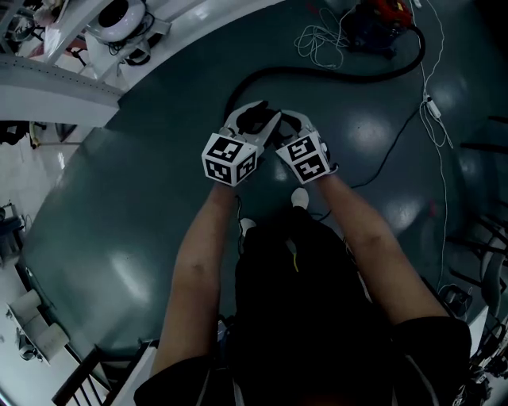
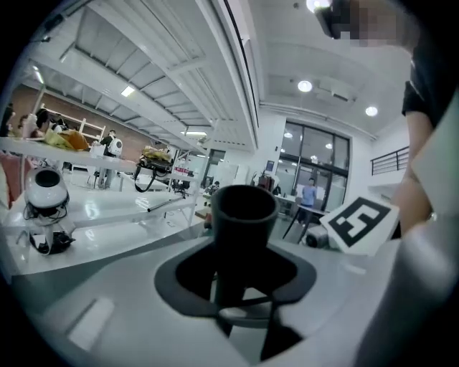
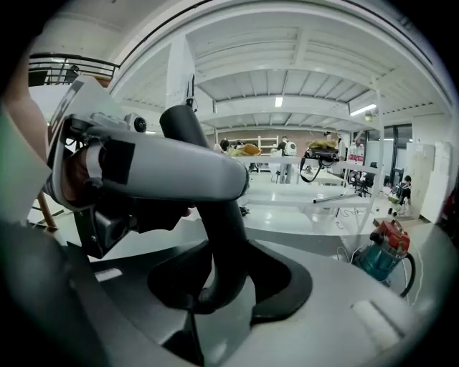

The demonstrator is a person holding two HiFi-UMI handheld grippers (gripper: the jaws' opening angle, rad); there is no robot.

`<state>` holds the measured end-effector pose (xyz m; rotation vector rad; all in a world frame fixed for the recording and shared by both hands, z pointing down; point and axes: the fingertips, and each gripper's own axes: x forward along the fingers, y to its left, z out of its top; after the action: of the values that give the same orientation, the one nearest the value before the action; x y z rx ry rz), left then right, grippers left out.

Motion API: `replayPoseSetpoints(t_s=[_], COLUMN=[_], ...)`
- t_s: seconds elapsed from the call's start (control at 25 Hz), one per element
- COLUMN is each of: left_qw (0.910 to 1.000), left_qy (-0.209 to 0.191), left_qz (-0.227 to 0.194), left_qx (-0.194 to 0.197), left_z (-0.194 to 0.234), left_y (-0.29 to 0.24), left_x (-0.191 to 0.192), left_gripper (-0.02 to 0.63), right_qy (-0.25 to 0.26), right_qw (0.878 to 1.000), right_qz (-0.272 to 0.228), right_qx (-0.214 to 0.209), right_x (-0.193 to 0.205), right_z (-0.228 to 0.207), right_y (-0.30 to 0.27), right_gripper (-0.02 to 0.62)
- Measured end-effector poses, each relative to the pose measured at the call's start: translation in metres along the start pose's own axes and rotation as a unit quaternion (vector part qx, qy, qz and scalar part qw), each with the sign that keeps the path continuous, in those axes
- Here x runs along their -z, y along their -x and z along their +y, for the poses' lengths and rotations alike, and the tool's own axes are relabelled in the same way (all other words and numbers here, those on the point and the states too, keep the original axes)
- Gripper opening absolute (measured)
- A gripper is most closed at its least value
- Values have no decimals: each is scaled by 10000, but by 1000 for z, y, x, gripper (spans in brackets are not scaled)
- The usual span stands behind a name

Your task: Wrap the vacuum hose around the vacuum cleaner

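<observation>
Left gripper [image 1: 255, 119]: clamped on hose [image 1: 317, 74] end.
Right gripper [image 1: 287, 127]: clamped on same hose.
Vacuum cleaner [image 3: 384, 254]: unwrapped; all winding left.

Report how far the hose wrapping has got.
Done: the hose's free end is picked up. In hand: the left gripper and right gripper are both shut on the hose near that end, holding it above the floor. Left: everything else. The hose trails in a loose curve across the floor to the vacuum, with no turn around it yet.
</observation>
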<state>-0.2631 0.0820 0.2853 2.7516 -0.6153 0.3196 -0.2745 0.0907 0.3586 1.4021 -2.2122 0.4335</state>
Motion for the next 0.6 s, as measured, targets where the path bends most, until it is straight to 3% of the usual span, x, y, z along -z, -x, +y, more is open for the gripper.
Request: replayPoseSetpoints(t_s=[0.24,0.6], left_qw=[10000,9974], left_qy=[-10,10], left_qz=[43,-691], left_qx=[-43,-227], left_z=[-8,-22], left_y=[1,6], left_x=[-41,-133], left_gripper=[146,146], right_qy=[-263,-741], right_qw=[9981,9953], right_qz=[-554,-620], right_qx=[-43,24], right_x=[-34,-41], right_z=[-15,-44], right_y=[21,40], right_gripper=[173,224])
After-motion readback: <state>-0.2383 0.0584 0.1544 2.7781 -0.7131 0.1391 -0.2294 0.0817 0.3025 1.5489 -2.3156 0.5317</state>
